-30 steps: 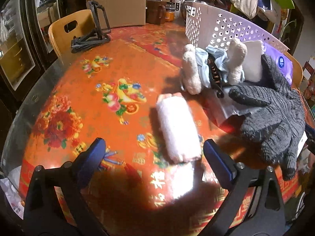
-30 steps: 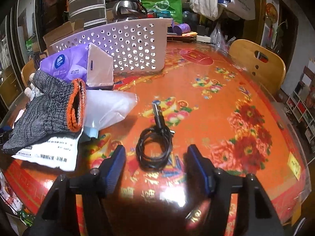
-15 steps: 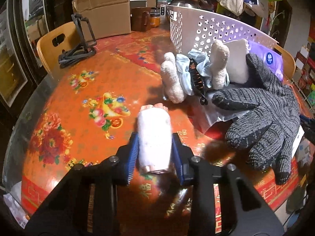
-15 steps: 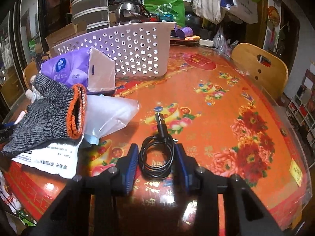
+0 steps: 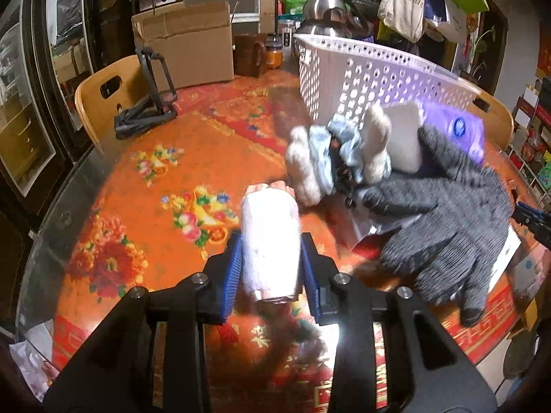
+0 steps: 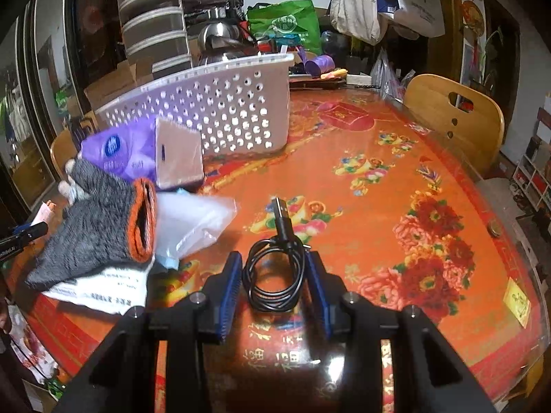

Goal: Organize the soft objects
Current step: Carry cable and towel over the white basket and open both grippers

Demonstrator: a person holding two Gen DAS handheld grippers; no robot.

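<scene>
1. Here, my left gripper (image 5: 270,268) is clamped on the rolled white towel (image 5: 269,241), near the table's (image 5: 151,241) front edge.
2. My right gripper (image 6: 273,282) squeezes the coiled black cable (image 6: 275,275).
3. Beyond, the grey glove (image 5: 444,216) lies on packets.
4. Farthest, the white basket (image 5: 372,82) stands toward the table's far edge.
</scene>
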